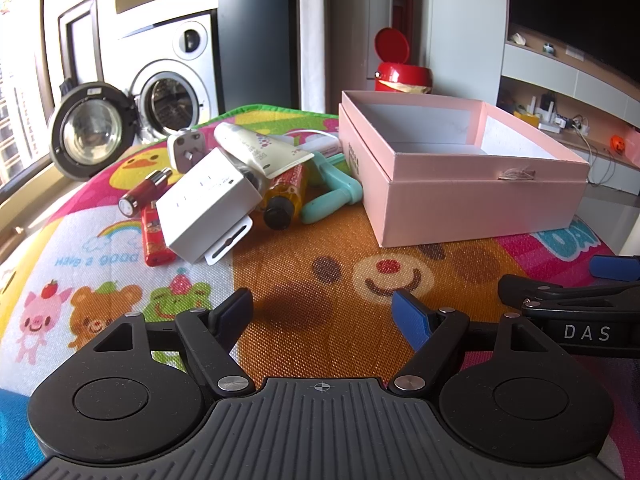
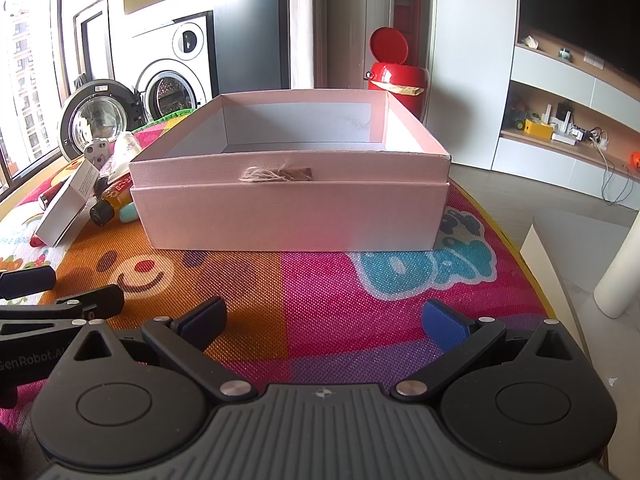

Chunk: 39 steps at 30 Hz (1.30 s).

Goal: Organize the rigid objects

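An open, empty pink box stands on the colourful mat; it also shows in the right wrist view, straight ahead. Left of it lies a pile: a white carton, a white tube, an amber bottle, a teal tool, a red lighter, a red lipstick and a white plug. My left gripper is open and empty, short of the pile. My right gripper is open and empty before the box; it also shows in the left wrist view.
A washing machine with its door open stands behind the pile. A red bin stands behind the box. The mat's right edge drops to the floor. Shelves are at the right.
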Each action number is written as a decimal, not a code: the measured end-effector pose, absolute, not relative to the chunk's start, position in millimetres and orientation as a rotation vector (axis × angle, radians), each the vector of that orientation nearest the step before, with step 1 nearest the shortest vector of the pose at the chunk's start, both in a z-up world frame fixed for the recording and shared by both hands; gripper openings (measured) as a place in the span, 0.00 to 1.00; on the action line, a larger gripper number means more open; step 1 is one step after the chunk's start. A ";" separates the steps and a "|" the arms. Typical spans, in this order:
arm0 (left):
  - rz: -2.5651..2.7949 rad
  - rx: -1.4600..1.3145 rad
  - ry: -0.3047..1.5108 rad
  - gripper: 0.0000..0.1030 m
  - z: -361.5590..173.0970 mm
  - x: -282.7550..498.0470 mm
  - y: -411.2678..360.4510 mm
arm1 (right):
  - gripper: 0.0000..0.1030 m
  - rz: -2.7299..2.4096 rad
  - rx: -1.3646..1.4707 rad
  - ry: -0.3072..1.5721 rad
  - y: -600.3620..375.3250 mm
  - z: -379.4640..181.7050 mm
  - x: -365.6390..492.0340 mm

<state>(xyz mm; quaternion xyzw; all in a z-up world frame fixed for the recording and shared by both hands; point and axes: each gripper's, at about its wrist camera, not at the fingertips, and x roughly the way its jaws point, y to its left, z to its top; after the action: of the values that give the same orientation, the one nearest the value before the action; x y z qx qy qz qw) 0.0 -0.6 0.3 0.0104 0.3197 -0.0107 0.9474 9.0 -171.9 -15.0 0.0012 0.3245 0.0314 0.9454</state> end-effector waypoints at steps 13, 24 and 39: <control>-0.022 0.022 0.651 0.80 0.3 0.0 -0.6 | 1.00 0.066 0.004 0.662 -174.0 -15.1 9.3; -0.108 -0.078 0.642 0.70 7.8 -2.7 25.8 | 1.00 0.147 -0.025 0.799 -177.5 -3.2 22.6; 0.141 -0.212 0.541 0.68 57.0 6.2 179.1 | 0.86 0.572 -0.440 0.510 -41.2 43.4 11.2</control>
<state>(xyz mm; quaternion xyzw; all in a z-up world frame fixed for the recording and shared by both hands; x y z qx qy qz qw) 6.2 179.1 57.0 -0.1043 0.2663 0.0697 0.9557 11.2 -41.2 43.4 -0.2130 0.2470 0.2768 0.9039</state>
